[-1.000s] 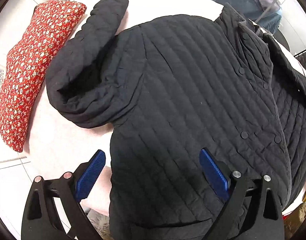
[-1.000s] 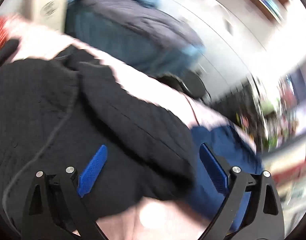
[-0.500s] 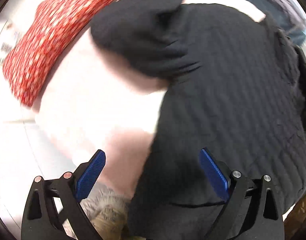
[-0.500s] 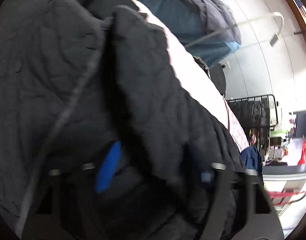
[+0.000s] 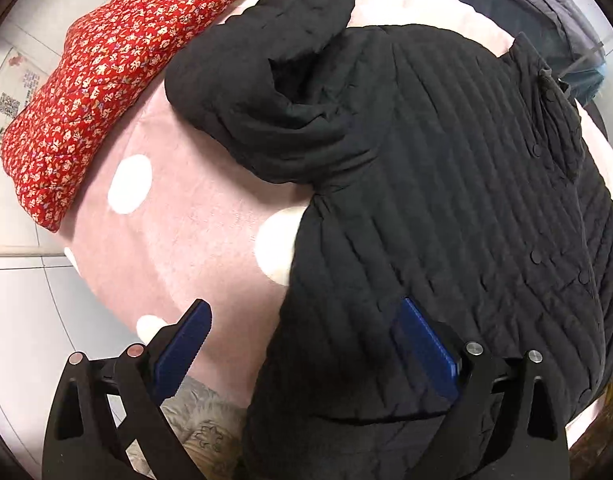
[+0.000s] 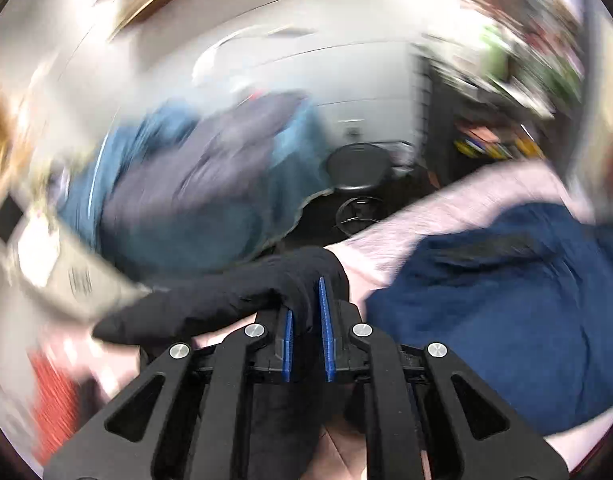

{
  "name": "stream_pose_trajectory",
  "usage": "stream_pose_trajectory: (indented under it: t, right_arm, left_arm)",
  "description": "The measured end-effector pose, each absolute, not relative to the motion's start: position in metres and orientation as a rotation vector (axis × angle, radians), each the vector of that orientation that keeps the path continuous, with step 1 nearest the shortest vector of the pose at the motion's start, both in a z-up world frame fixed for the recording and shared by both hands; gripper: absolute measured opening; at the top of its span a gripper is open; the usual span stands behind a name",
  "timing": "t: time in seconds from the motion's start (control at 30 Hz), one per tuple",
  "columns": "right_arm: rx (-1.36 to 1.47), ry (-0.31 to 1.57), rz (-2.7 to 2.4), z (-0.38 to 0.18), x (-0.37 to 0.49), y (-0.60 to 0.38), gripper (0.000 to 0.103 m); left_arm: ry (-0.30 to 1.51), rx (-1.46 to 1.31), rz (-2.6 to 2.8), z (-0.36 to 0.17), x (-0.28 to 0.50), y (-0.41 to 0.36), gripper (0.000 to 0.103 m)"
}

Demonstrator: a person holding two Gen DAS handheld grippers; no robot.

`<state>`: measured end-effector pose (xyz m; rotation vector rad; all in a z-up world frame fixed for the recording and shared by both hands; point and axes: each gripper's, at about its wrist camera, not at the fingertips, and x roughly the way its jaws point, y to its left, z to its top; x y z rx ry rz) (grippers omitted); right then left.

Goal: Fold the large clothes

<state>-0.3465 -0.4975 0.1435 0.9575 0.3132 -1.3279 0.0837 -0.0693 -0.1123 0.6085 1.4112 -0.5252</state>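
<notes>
Pink blanket with white dots (image 5: 194,216) covers the surface in the left wrist view; red floral padded garment (image 5: 106,68) lies at its far left. Black quilted jacket (image 5: 446,208) is spread across the right, one sleeve (image 5: 274,92) bunched toward the far side. Left gripper (image 5: 302,344) hovers over the jacket's near-left edge, fingers wide apart, nothing pinched. Right wrist view, heavily blurred: right gripper (image 6: 306,312), fingers closing on a fold of black jacket fabric (image 6: 234,296), lifted. Dark blue cloth (image 6: 506,300) sits right.

Looks like a home bedroom: pink white-dotted fleece blanket (image 5: 178,216) on bed, red floral padded cushion (image 5: 106,68) at 10 o'clock, white tiled floor (image 5: 22,312).
</notes>
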Motion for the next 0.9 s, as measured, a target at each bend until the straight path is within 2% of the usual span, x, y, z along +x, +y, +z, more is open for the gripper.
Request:
stream_pose_trajectory:
  t: [0.07, 0.13, 0.17, 0.23, 0.27, 0.33, 0.43, 0.53, 0.73, 0.8, 0.9]
  right_arm:
    - [1.114, 0.230, -1.378, 0.123, -0.400, -0.494, 0.012]
    - [1.388, 0.154, -1.412, 0.072, -0.456, -0.480, 0.016]
    - [1.493, 0.128, -1.415, 0.054, -0.471, -0.470, 0.033]
    - [1.711, 0.096, -1.470, 0.012, -0.498, -0.442, 0.060]
    - [1.745, 0.111, -1.508, -0.001, -0.503, -0.427, 0.060]
    - [1.711, 0.147, -1.515, -0.009, -0.500, -0.410, 0.061]
    - [1.612, 0.214, -1.488, -0.005, -0.477, -0.395, 0.071]
    - [1.524, 0.230, -1.441, 0.011, -0.448, -0.391, 0.072]
    - [1.035, 0.440, -1.237, 0.071, -0.346, -0.403, 0.091]
    - [0.898, 0.529, -1.129, 0.076, -0.307, -0.393, 0.091]
    - [0.848, 0.604, -0.931, 0.062, -0.269, -0.374, 0.091]
  left_arm:
    - [1.425, 0.595, -0.524, -0.115, 0.081, -0.069, 0.093]
    - [1.437, 0.589, -0.513, -0.121, 0.084, -0.065, 0.093]
    - [1.444, 0.589, -0.506, -0.123, 0.085, -0.063, 0.093]
    - [1.453, 0.590, -0.501, -0.125, 0.084, -0.059, 0.093]
    - [1.455, 0.590, -0.498, -0.126, 0.084, -0.058, 0.093]
    - [1.453, 0.595, -0.496, -0.129, 0.083, -0.057, 0.093]
    - [1.452, 0.595, -0.507, -0.128, 0.082, -0.061, 0.093]
    - [1.452, 0.582, -0.535, -0.119, 0.071, -0.071, 0.093]
    - [1.420, 0.537, -0.629, -0.100, 0.073, -0.071, 0.094]
    - [1.393, 0.542, -0.656, -0.094, 0.072, -0.066, 0.096]
    - [1.366, 0.549, -0.688, -0.090, 0.068, -0.050, 0.096]
